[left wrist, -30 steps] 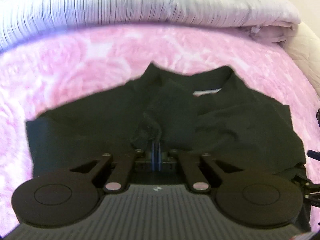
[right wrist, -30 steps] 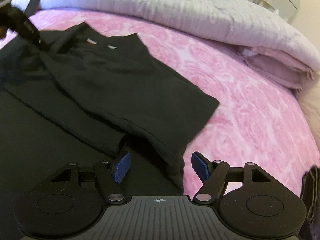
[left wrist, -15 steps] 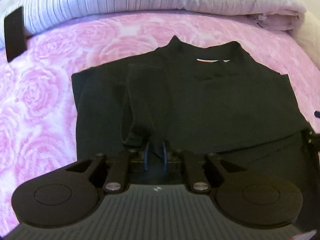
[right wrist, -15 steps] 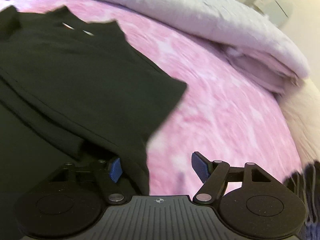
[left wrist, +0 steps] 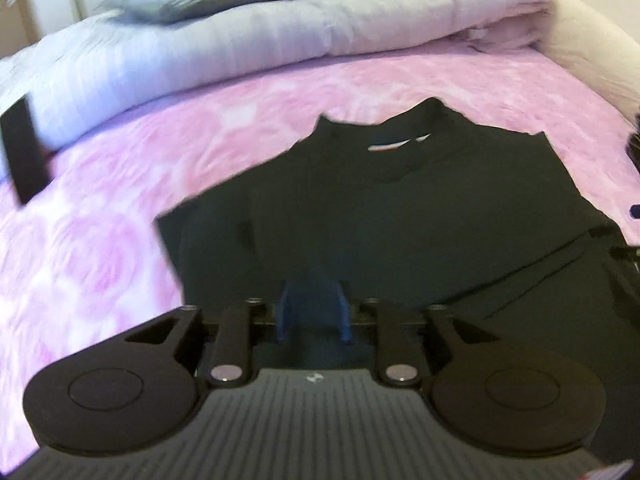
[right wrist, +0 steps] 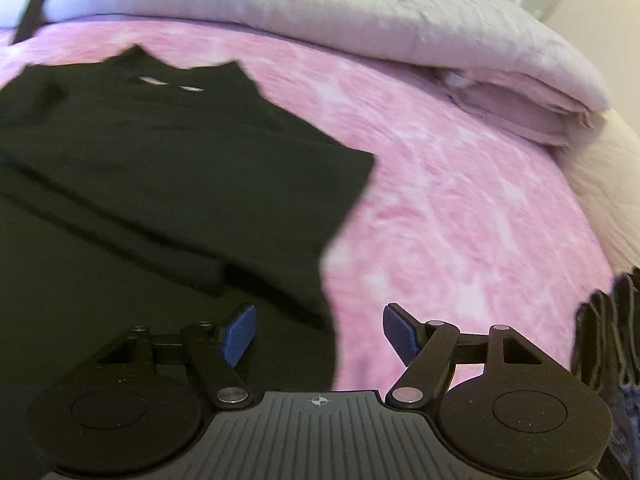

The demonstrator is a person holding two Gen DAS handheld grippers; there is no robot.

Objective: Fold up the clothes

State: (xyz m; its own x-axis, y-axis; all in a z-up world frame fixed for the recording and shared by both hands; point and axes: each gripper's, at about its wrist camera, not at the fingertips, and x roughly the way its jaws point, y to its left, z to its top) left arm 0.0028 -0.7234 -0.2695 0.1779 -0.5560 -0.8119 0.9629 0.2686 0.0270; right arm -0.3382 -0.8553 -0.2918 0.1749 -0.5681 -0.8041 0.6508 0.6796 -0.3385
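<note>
Just black shirt (left wrist: 420, 216) on bedspread (left wrist: 100, 240)

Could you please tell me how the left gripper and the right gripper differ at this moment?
The left gripper has its blue pads a narrow gap apart; the right gripper is spread wide. The left sits wholly over the black shirt; the right straddles the shirt's edge, one pad over the pink bedspread. Both are empty.

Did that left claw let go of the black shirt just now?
Yes. The left gripper has opened its jaws, dropped the sleeve and pulled back: the shirt and rolled duvet sit farther off.
</note>
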